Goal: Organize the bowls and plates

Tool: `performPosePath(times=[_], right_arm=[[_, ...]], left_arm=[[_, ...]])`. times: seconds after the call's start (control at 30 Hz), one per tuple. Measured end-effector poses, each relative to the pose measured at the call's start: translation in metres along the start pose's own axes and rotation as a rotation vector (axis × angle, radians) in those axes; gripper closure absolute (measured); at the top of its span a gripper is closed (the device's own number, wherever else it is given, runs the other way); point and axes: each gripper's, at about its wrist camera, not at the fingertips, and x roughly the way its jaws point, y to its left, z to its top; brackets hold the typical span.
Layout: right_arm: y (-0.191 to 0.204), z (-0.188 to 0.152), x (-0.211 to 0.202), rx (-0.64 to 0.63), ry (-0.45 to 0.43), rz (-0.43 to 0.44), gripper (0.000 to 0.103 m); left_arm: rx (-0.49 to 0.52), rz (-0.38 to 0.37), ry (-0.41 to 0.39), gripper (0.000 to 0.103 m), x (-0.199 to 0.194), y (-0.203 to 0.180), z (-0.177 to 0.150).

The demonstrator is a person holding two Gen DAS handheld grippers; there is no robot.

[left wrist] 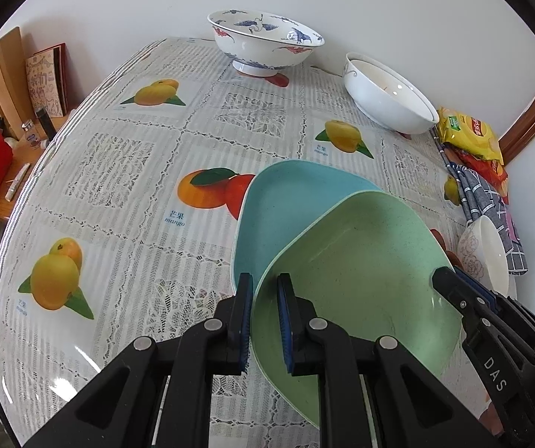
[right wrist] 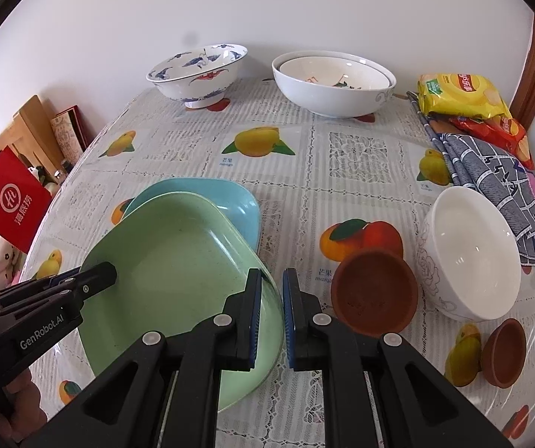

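**Green plate held over the blue one by both grippers**

On the fruit-print table [right wrist: 342,138], the left gripper [left wrist: 263,321] pinched the green plate [left wrist: 360,280] at its 9 o'clock rim, fingers narrow on the edge. The right gripper [right wrist: 271,321] clamped the opposite rim at 3 o'clock the same way. Beneath it, toward 12 o'clock, lay the blue plate [right wrist: 230,201], partly covered.

Likely risk: thin edge grips could slip, or uneven lowering could seat the green plate askew on the blue.

At 12 o'clock, the crane-painted bowl [right wrist: 196,74] looked empty; the big white bowl [right wrist: 332,86] nested a smaller one. At 3 o'clock, the clay bowl [right wrist: 375,291] and floral white bowl [right wrist: 469,257] were empty.
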Motion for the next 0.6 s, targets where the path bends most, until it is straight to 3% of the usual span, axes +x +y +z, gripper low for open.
performPosePath(times=[0.37,0.6], right_arm=[[0.011,0.036,0.018,-0.080,-0.026,0.039,0.089],[0.011,0.051,0.036,-0.116,-0.031,0.068,0.088]], left_arm=[[-0.024,0.057,-0.032,0.090,0.004,0.004,0.019],[-0.030,0.048,-0.038,0.090,0.009,0.006,0.028]])
